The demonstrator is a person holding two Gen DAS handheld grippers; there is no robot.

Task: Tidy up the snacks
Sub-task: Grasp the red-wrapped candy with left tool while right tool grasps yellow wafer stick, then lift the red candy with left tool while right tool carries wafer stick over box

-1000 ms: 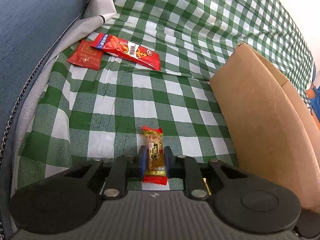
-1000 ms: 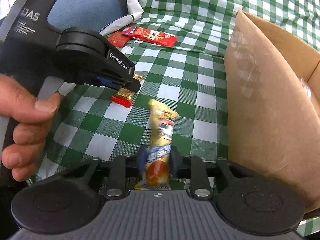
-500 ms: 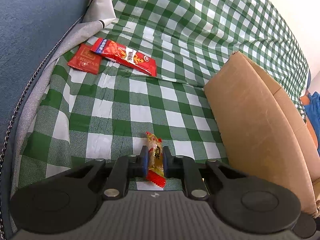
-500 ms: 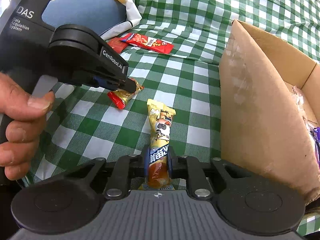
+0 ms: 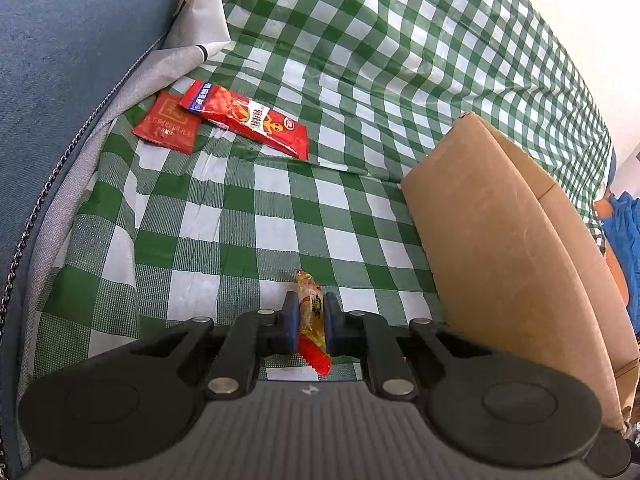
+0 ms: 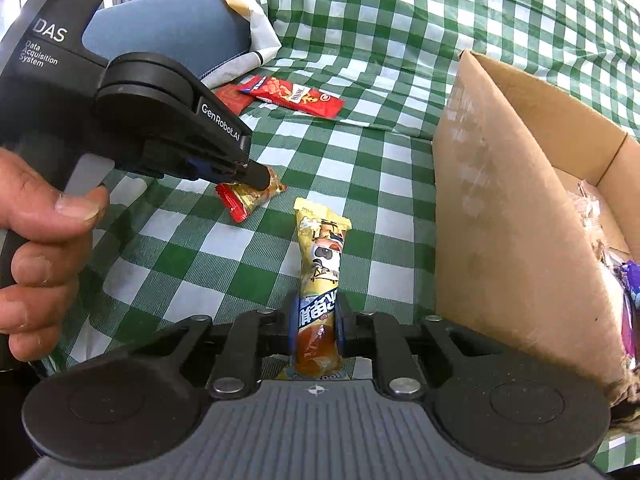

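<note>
Since a second ago both snacks have left the checked cloth (image 5: 224, 240) and hang clear of it. The small candy (image 5: 310, 312), flat then, is now turned on edge between the left gripper (image 5: 309, 320) pads. The left gripper is clamped on its middle, red crimped end trailing back toward the camera, gold end forward; long axis runs along the fingers. The right gripper (image 6: 316, 328) is clamped on the lower part of the yellow snack stick (image 6: 322, 264), which points straight ahead, slightly tilted up. The cardboard box (image 6: 500, 220) stands just right of both. Two red packets (image 5: 244, 118) lie overlapped at the far left.
</note>
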